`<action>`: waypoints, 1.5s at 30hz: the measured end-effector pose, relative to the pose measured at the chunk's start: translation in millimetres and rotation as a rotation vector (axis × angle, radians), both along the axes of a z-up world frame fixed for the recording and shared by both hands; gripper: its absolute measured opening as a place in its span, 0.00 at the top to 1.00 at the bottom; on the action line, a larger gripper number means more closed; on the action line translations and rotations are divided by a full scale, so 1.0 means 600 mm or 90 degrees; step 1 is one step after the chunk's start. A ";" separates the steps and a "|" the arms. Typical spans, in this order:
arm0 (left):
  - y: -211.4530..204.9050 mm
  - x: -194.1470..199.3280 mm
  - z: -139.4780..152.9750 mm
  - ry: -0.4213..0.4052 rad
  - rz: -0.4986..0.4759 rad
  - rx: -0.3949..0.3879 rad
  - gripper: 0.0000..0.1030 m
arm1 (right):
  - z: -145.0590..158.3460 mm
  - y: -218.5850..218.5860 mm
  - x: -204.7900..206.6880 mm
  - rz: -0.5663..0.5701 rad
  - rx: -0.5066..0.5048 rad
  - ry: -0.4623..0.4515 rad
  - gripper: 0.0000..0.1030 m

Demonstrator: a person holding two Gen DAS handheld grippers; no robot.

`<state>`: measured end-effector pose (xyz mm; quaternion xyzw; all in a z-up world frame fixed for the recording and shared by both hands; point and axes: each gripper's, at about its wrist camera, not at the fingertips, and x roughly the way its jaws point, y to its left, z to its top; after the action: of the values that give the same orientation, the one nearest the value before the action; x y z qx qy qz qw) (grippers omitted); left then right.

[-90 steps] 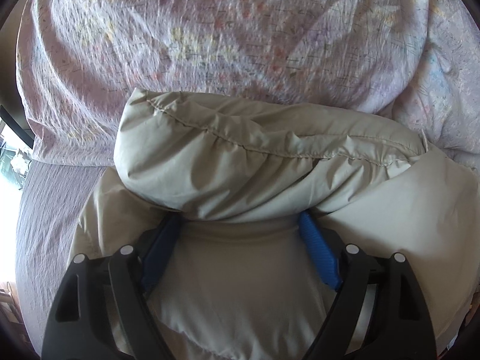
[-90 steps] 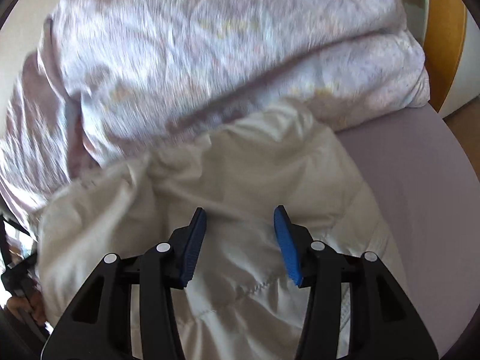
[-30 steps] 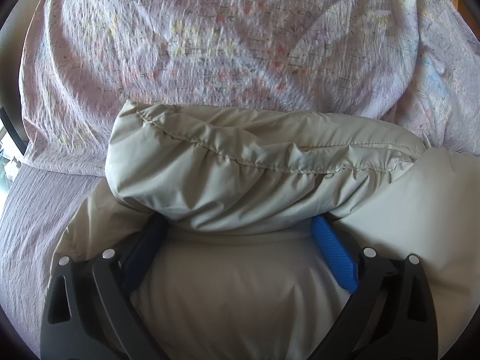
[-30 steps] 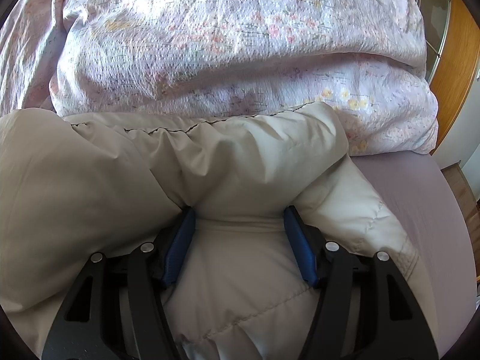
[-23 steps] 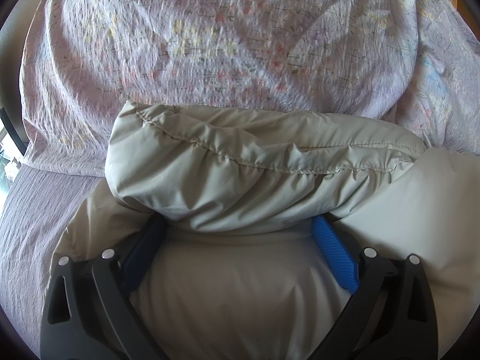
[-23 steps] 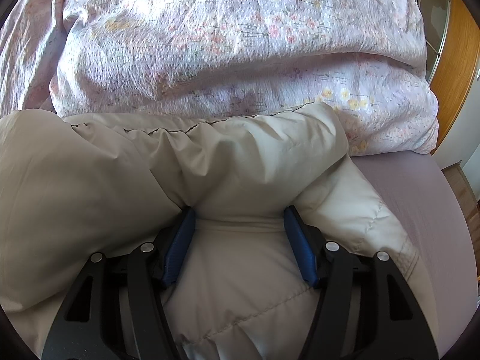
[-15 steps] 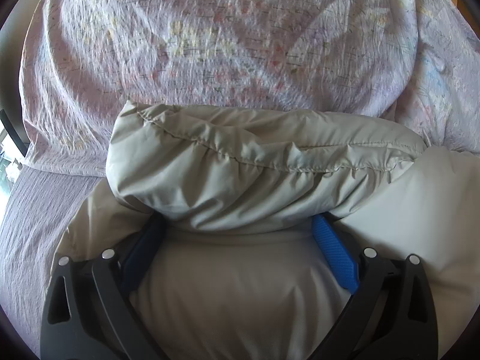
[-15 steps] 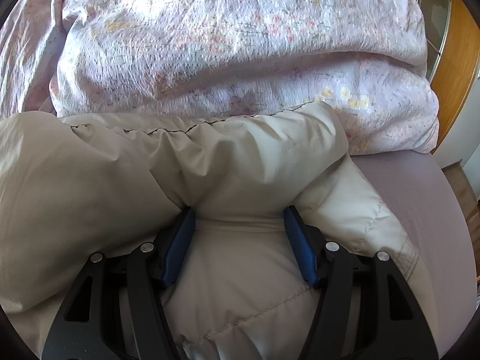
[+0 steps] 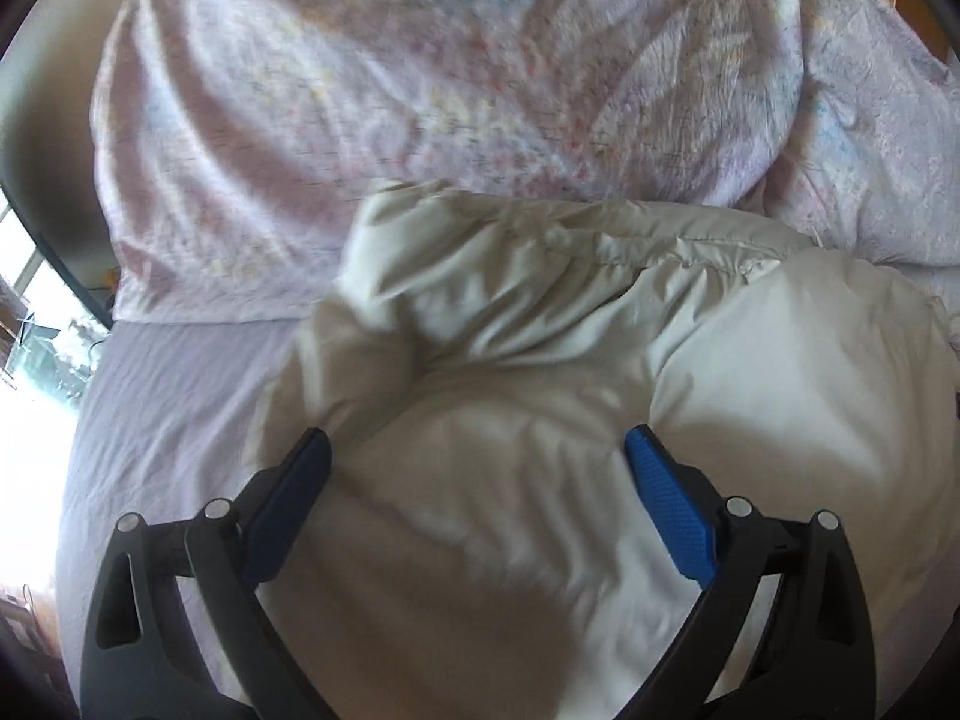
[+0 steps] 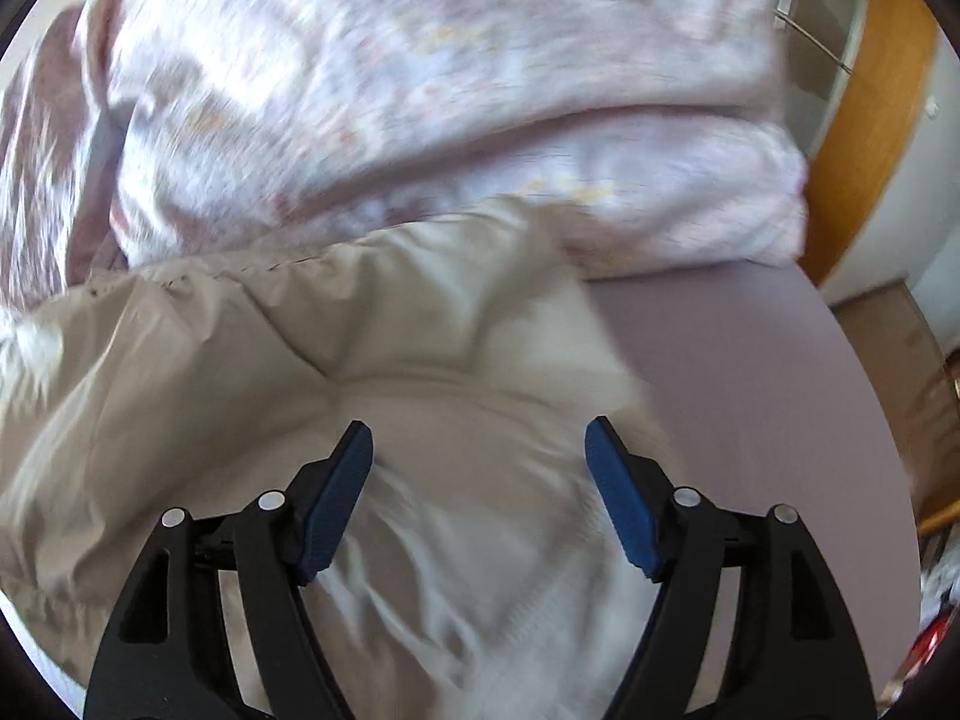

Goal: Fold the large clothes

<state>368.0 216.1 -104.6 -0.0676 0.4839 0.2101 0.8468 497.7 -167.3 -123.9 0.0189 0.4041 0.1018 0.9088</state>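
Note:
A puffy beige jacket lies folded in a bulky heap on the lilac bed sheet. It also shows in the right wrist view. My left gripper is open and empty, its blue pads wide apart just above the jacket's near part. My right gripper is open and empty too, hovering over the jacket's right half. Both views are motion-blurred.
A rumpled pink floral duvet is piled behind the jacket, also seen in the right wrist view. Bare sheet lies to the right. A wooden door frame stands at far right; a bright window at far left.
Both grippers have pulled back and up from the jacket's folded bulge, which no longer sits between the pads. The fold has settled lower on the bed.

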 end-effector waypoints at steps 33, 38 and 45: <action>0.078 -0.206 0.027 -0.045 0.127 -0.190 0.74 | -0.081 -0.122 -0.107 -0.058 0.307 0.273 0.73; 0.063 -0.282 0.041 -0.031 0.136 -0.190 0.73 | -0.088 -0.114 -0.165 -0.030 0.317 0.291 0.73; 0.061 -0.358 0.052 -0.013 0.140 -0.173 0.73 | -0.095 -0.112 -0.224 -0.006 0.312 0.305 0.73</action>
<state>153.4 252.8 -73.3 -0.2360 0.4892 0.2333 0.8066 363.4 -234.8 -181.2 0.2620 0.5693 0.1846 0.7571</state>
